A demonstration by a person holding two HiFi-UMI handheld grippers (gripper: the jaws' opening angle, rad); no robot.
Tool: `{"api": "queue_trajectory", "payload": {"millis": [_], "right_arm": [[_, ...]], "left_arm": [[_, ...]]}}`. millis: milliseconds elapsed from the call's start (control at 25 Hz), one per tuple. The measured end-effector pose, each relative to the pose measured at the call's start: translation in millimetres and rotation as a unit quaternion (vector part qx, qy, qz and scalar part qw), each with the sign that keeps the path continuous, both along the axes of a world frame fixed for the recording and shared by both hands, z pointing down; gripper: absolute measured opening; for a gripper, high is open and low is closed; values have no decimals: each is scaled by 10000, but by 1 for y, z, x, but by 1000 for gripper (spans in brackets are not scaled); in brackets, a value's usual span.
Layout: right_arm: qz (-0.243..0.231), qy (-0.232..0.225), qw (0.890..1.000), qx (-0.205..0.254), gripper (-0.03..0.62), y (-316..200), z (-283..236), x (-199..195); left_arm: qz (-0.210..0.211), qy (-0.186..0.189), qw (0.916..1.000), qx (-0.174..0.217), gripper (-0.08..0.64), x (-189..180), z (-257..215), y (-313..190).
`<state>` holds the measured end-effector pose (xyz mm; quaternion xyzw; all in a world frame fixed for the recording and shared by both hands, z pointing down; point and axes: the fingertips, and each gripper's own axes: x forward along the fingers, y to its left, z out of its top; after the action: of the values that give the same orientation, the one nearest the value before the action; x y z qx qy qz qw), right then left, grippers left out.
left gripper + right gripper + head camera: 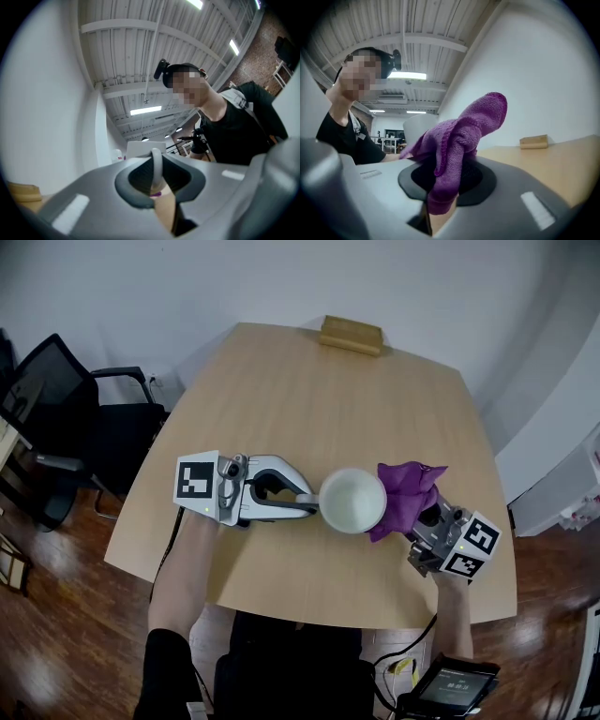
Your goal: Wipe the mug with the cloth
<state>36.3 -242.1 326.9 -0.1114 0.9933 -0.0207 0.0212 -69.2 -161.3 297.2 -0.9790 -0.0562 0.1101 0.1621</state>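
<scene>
the cloth (461, 136) hides much of the mug (417, 125) behind it.

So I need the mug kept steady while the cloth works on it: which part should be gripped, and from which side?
The handle, from the left of the mug in the head view. It juts sideways toward the left gripper, whose jaws are closed on it, leaving the right side free for the cloth in the right gripper.
</scene>
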Motion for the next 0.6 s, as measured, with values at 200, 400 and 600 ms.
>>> {"api": "queue_trajectory", "payload": {"millis": [200, 400, 600], "right_arm": [[-679, -1785, 9810, -353, 83, 12, -76, 23], [-1411, -2141, 9643, -663, 83, 27, -95, 2], [-1404, -2051, 9596, -1320, 81, 10, -62, -11]], "left_arm": [[58, -9, 10000, 35, 63, 1, -1, 4], [197, -30, 9997, 142, 63, 4, -2, 12], [240, -131, 9995, 159, 63, 5, -1, 12]]}}
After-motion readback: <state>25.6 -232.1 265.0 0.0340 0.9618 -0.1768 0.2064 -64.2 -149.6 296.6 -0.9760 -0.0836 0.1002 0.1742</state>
